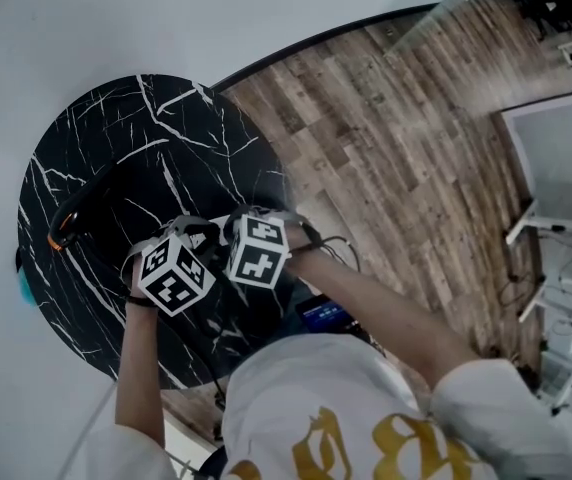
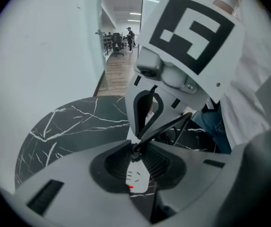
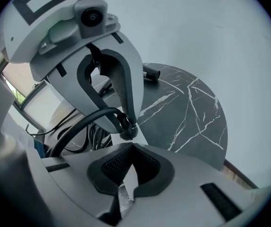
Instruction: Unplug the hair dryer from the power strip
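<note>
On the round black marble table (image 1: 96,148), the white power strip (image 2: 136,178) with a red switch lies under both grippers. My left gripper (image 2: 135,156) is shut on the black plug (image 2: 135,150), and its cord (image 2: 173,125) runs off to the right. In the right gripper view those same left fingers (image 3: 121,86) pinch the plug (image 3: 126,129). My right gripper (image 3: 128,171) is shut, its tips down at the strip (image 3: 126,183) right beside the plug. The black hair dryer (image 1: 76,213) with an orange mark lies at the table's left.
Coiled black cables (image 3: 90,131) lie on the table behind the plug. Wooden floor (image 1: 396,138) spreads to the right, with a white desk (image 1: 556,158) beyond. A teal object (image 1: 24,288) peeks out at the table's left rim. The table stands against a pale wall (image 1: 66,28).
</note>
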